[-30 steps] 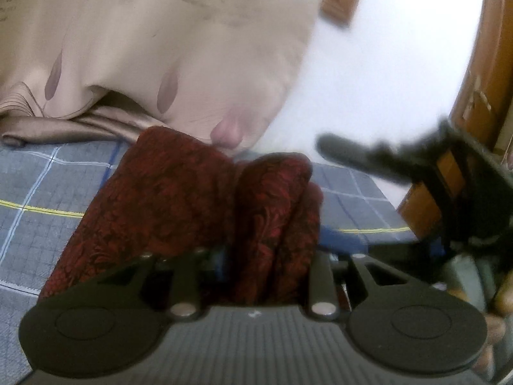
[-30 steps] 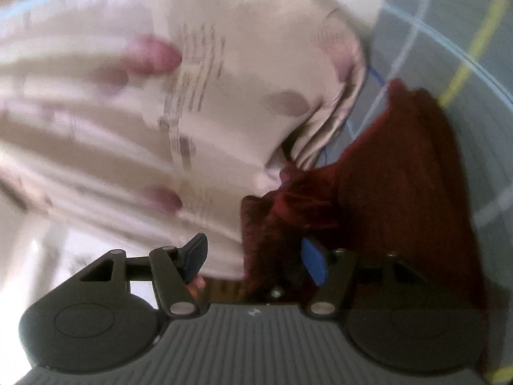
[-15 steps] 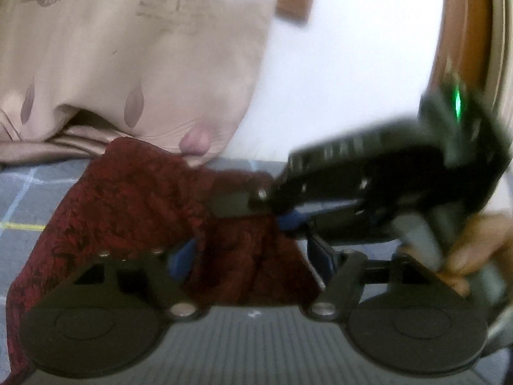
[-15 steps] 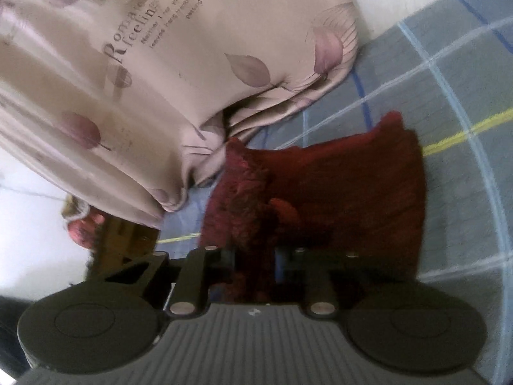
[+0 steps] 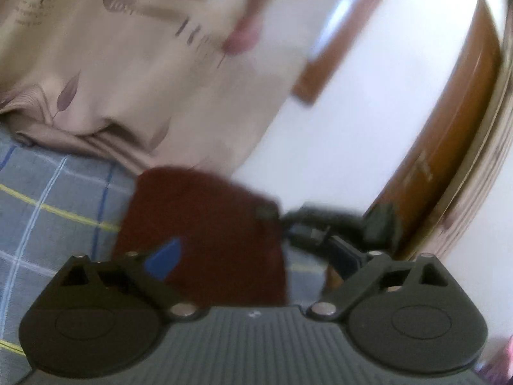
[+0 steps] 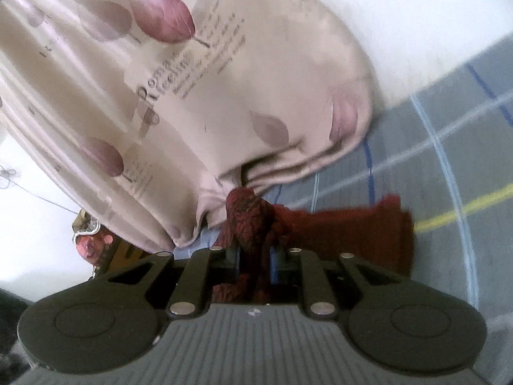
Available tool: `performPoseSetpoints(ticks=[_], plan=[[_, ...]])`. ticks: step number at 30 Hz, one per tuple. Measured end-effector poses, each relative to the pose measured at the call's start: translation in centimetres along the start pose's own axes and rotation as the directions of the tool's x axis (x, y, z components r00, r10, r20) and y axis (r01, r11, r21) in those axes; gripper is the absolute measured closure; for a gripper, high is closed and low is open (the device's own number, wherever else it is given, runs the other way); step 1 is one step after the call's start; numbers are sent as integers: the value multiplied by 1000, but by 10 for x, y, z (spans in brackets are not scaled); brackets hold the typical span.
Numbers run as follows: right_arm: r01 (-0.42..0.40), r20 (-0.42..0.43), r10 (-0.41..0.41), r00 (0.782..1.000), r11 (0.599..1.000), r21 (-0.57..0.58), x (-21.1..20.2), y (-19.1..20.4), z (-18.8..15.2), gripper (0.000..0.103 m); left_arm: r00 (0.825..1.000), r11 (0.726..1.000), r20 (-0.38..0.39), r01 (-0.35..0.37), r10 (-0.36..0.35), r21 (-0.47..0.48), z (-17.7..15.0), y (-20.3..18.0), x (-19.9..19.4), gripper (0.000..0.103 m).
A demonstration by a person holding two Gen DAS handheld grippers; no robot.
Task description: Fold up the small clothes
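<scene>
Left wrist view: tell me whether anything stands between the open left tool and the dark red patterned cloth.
Nothing visible does: the dark red patterned cloth lies on the checked sheet right ahead of the opening left tool.

A bed covered in a grey checked sheet [image 6: 455, 147] with pale blue, dark blue and yellow lines carries everything here. On it lies a small dark red patterned garment [image 6: 359, 234], mostly flat, one end bunched and lifted. Just behind it, touching its far edge, a beige satin pillow printed with mauve leaves and lettering [image 6: 224, 96] rests against the white wall.
</scene>
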State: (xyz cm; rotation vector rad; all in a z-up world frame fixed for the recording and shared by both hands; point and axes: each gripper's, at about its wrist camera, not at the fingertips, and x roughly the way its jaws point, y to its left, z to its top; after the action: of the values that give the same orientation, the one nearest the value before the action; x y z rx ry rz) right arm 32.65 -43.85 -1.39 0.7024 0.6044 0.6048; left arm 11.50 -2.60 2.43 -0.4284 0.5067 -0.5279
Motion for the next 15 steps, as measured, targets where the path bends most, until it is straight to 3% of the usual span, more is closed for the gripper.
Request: performPoseSetpoints(ticks=[5, 9, 15], plan=[[14, 51, -15, 999, 1000, 7, 5, -23, 16, 82, 994, 1000, -108, 4, -4, -1, -23, 12, 28, 5], [-5, 99, 1, 995, 999, 34, 8, -54, 15, 82, 992, 999, -118, 43, -42, 9, -35, 12, 46, 5], [27, 79, -34, 996, 995, 96, 22, -101, -5, 82, 992, 993, -105, 83, -75, 78, -48, -4, 52, 5]])
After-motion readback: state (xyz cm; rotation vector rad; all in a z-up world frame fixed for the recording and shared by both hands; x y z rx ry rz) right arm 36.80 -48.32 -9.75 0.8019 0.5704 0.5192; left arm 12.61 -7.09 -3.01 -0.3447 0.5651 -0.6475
